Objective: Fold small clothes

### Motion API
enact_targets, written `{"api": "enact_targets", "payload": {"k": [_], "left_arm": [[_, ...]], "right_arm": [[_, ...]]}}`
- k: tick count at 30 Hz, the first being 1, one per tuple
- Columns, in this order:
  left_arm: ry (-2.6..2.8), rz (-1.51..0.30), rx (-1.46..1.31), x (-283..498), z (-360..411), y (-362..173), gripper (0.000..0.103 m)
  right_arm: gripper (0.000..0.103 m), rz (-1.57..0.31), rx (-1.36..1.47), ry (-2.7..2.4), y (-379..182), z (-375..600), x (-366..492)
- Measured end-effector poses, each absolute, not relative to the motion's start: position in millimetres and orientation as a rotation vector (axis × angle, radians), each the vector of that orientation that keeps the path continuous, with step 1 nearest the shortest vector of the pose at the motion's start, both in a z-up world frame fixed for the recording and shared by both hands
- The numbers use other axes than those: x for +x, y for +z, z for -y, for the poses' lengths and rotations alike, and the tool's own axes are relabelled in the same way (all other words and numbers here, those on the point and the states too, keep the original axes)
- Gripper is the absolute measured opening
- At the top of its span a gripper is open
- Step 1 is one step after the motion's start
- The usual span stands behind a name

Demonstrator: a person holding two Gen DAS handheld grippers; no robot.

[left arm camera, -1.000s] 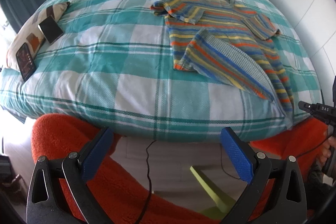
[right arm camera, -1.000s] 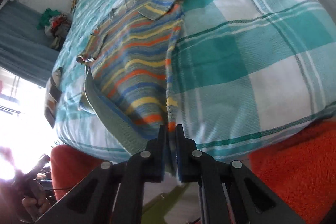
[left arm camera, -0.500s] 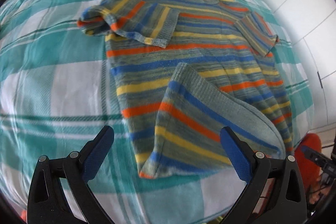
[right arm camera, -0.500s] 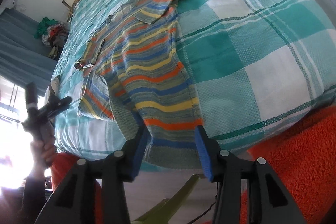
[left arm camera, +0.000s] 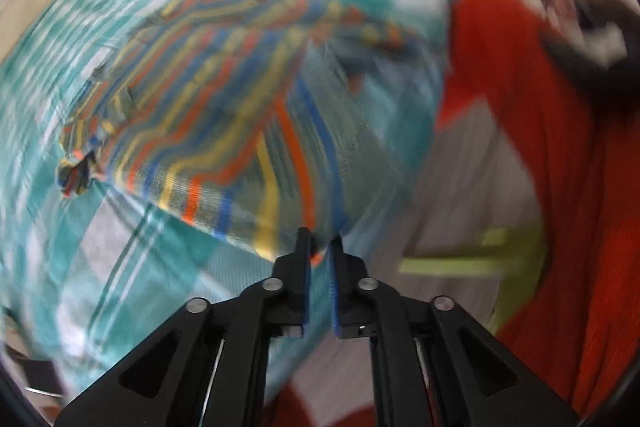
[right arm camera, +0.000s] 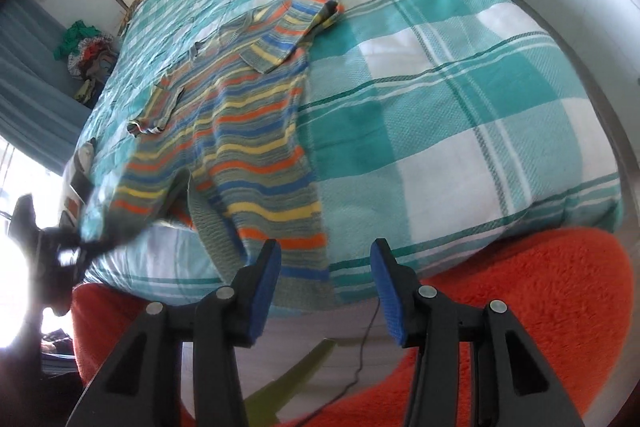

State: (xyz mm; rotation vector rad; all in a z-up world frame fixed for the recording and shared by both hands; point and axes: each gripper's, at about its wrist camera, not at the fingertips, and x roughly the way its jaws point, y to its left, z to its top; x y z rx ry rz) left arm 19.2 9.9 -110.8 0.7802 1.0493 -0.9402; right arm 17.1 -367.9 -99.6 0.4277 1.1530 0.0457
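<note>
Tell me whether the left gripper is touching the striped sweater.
Touching. In the left wrist view, the left gripper is nearly shut, with the hem of the striped sweater pinched between its blue pads. The view is blurred, but the cloth clearly runs into the pads.

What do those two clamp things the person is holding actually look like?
Both are alike. The left gripper and right gripper have glossy black plastic frames with triangular cut-outs and round silver pivot pins. Each has two flat fingers faced with textured blue pads. No cables or markings show on either.
</note>
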Motion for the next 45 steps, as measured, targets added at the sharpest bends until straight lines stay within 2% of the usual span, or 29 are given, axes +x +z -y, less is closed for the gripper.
{"api": "enact_targets", "payload": {"k": [1, 2, 3, 4, 5, 8, 14, 15, 16, 17, 18, 20, 25, 28, 29, 30, 31, 32, 33, 35, 36, 37, 38, 45], "left_arm": [[-0.910, -1.075, 0.789, 13.7, -18.1, -113.5, 0.023], [-0.863, -1.107, 0.747, 12.9, -30.1, -114.6, 0.043], [-0.803, -1.141, 0.647, 18.0, -44.9, -113.5, 0.071], [-0.744, -1.163, 0.505, 26.7, -60.0, -110.6, 0.081], [-0.691, -1.180, 0.312, 35.7, -77.9, -108.4, 0.088], [-0.581, -1.286, -0.148, 49.3, -110.7, -129.7, 0.088], [-0.435, -1.393, -0.310, 54.9, -70.2, -191.6, 0.081], [-0.417, -1.383, -0.344, 55.5, -66.7, -197.3, 0.078], [-0.411, -1.368, -0.367, 54.7, -66.7, -198.3, 0.072], [-0.425, -1.367, -0.362, 54.8, -62.8, -198.6, 0.027], [-0.453, -1.394, -0.343, 56.8, -59.3, -199.9, 0.004], [-0.492, -1.394, -0.349, 54.5, -67.6, -191.8, 0.003], [-0.461, -1.346, -0.108, 49.2, -96.1, -155.0, 0.003], [-0.472, -1.378, -0.063, 53.1, -90.0, -163.0, 0.007], [-0.467, -1.386, -0.061, 54.3, -88.6, -167.6, 0.014], [-0.462, -1.394, -0.066, 55.4, -85.1, -173.1, 0.033], [-0.452, -1.402, -0.077, 56.9, -80.4, -178.4, 0.045], [-0.441, -1.396, -0.100, 56.0, -80.2, -181.8, 0.059], [-0.440, -1.385, -0.122, 55.4, -82.1, -181.4, 0.060], [-0.429, -1.380, -0.140, 55.0, -81.0, -185.8, 0.057], [-0.426, -1.383, -0.150, 56.0, -79.3, -188.3, 0.031], [-0.430, -1.402, -0.157, 57.1, -74.4, -192.5, 0.007], [-0.432, -1.430, -0.162, 58.6, -72.8, -195.5, 0.004], [-0.399, -1.427, -0.078, 47.3, -102.9, -169.5, 0.003]], "right_arm": [[0.047, -1.159, 0.432, 0.051, -100.1, 370.1, 19.6], [0.048, -1.165, 0.439, 0.060, -100.8, 372.1, 21.3], [0.051, -1.181, 0.455, 0.077, -103.2, 374.5, 24.1], [0.053, -1.198, 0.473, 0.093, -107.1, 374.5, 26.6], [0.057, -1.216, 0.492, 0.107, -111.3, 376.5, 27.6], [0.057, -1.307, 0.551, 0.156, -133.6, 378.9, 30.3], [0.057, -1.407, 0.556, 0.202, -180.1, 366.4, 45.0], [0.055, -1.424, 0.554, 0.228, -187.8, 361.3, 48.1], [0.047, -1.440, 0.560, 0.282, -195.6, 354.2, 49.5], [0.011, -1.461, 0.554, 0.341, -201.2, 346.1, 50.8], [0.005, -1.470, 0.537, 0.363, -203.3, 341.2, 50.2], [0.005, -1.460, 0.472, 0.346, -190.9, 341.1, 46.1], [0.005, -1.370, 0.305, 0.208, -133.7, 369.4, 29.3], [0.005, -1.379, 0.334, 0.234, -137.4, 368.6, 34.7], [0.007, -1.385, 0.359, 0.246, -145.7, 365.9, 38.8], [0.010, -1.396, 0.389, 0.254, -155.0, 362.8, 42.6], [0.015, -1.413, 0.419, 0.257, -163.3, 361.1, 45.4], [0.031, -1.429, 0.457, 0.260, -171.8, 362.0, 45.9], [0.047, -1.429, 0.478, 0.263, -175.9, 361.8, 45.0], [0.049, -1.417, 0.482, 0.267, -181.5, 362.1, 43.9], [0.049, -1.412, 0.489, 0.271, -184.6, 362.1, 45.2], [0.032, -1.409, 0.498, 0.277, -187.9, 361.6, 46.6], [0.005, -1.418, 0.496, 0.271, -190.1, 362.0, 47.6], [0.004, -1.444, 0.597, 0.290, -163.1, 369.9, 27.9]]}}
